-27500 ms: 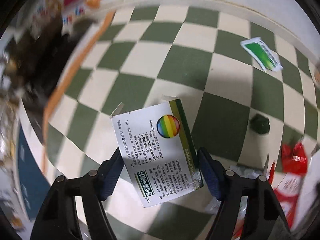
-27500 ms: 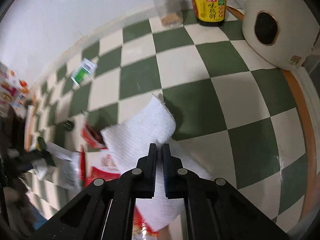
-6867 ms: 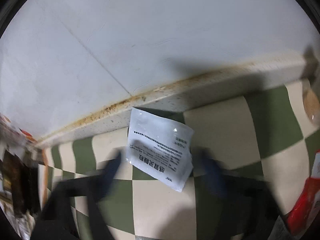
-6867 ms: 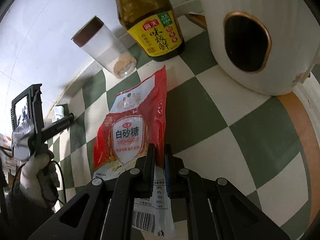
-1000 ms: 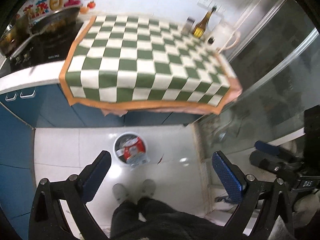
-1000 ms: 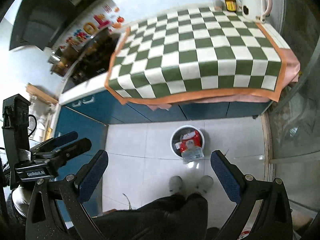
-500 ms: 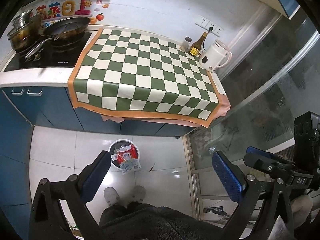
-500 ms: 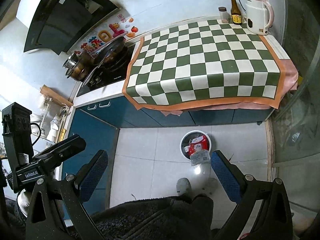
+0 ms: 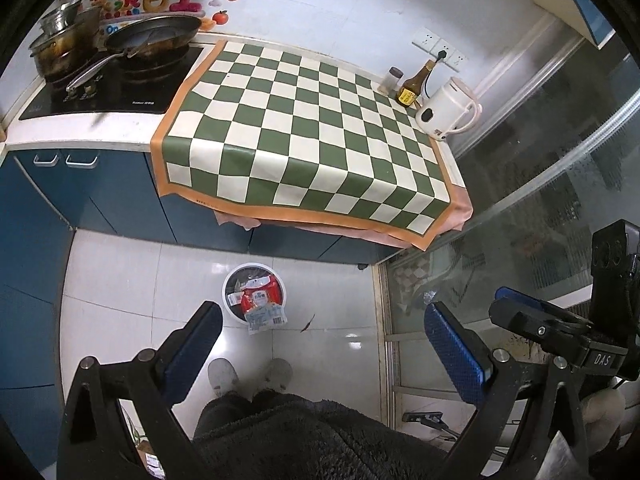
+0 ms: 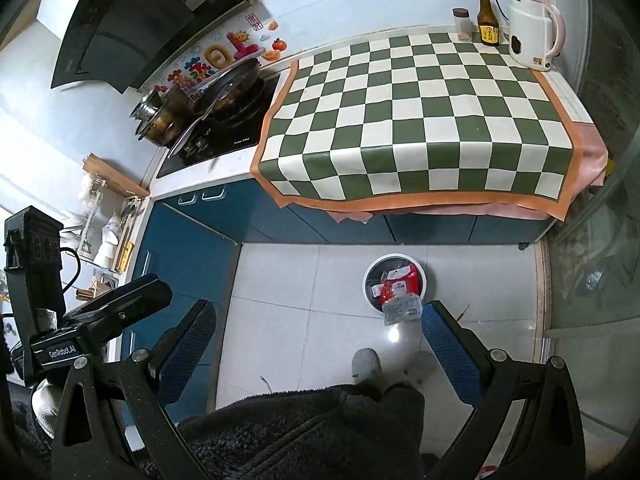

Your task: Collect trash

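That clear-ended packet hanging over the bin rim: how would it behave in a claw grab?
Probably floppy: the packet drapes over the bin rim. Likely light thin film, maybe slippery. Since it lies partly atop the red bag, tugging it could shift that too.

Green-and-cream checkered cloth (image 9: 304, 128) (orange border), blue cabinets (image 9: 108, 196), white bin (image 9: 256, 270).

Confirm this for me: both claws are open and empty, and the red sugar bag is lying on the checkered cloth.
Not on the green-and-white checkered cloth. Both wrist views show the red sugar bag in the white round bin on the floor. Left claw and right claw are indeed open and empty.
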